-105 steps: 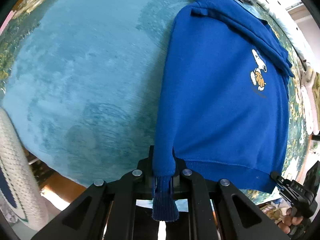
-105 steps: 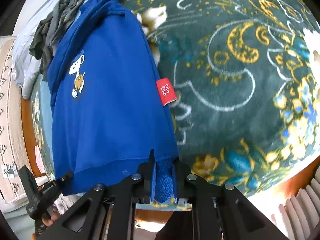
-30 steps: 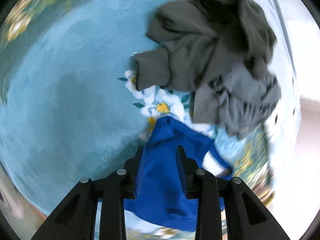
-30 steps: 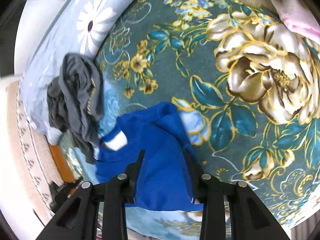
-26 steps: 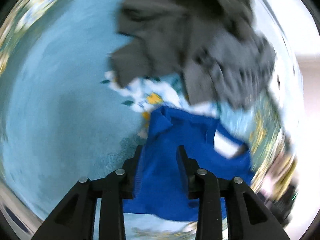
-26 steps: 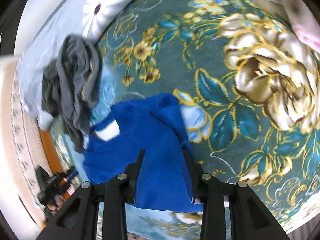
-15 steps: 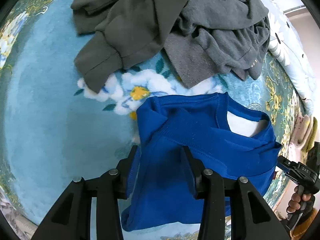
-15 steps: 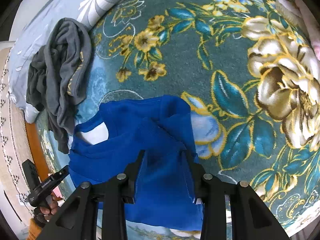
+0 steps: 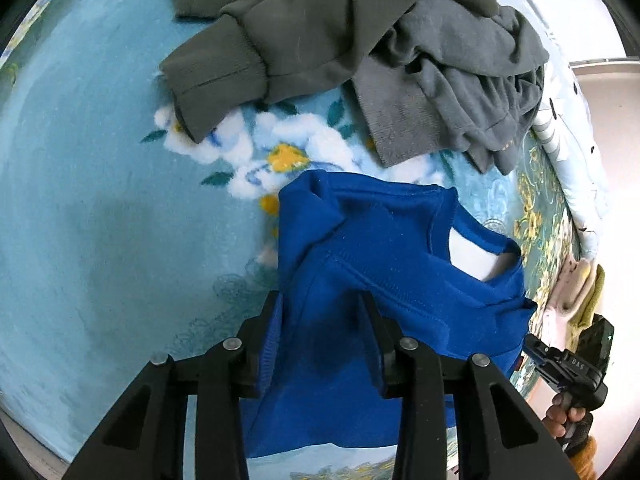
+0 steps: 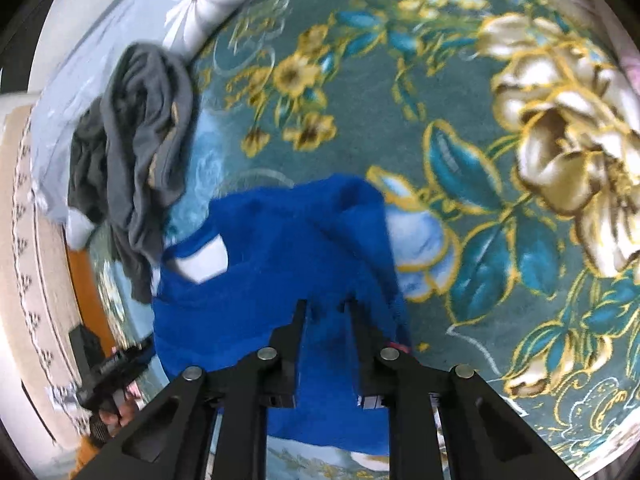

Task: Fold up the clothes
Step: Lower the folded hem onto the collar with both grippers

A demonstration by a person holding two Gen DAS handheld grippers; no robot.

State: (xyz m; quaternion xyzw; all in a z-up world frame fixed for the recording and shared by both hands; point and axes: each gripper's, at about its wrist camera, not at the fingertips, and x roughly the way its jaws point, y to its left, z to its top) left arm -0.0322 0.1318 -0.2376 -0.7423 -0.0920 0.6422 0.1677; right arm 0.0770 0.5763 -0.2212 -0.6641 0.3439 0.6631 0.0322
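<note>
The blue sweatshirt (image 9: 384, 256) lies folded in half on the floral blanket, its neck opening with white lining facing away from me. It also shows in the right wrist view (image 10: 280, 256). My left gripper (image 9: 320, 300) is open, its fingers straddling the sweatshirt's left edge. My right gripper (image 10: 326, 304) is open over the sweatshirt's right part, fingers apart above the cloth. Each gripper shows at the edge of the other's view.
A pile of grey garments (image 9: 360, 40) lies just beyond the sweatshirt, also in the right wrist view (image 10: 136, 128). A pale blue daisy-print pillow (image 10: 192, 4) lies at the far side. The floral blanket (image 10: 500, 160) spreads to the right.
Both grippers carried the hem up to the neckline, folding the sweatshirt in half, then opened and let go. In the last half second both drew slightly closer to the cloth.
</note>
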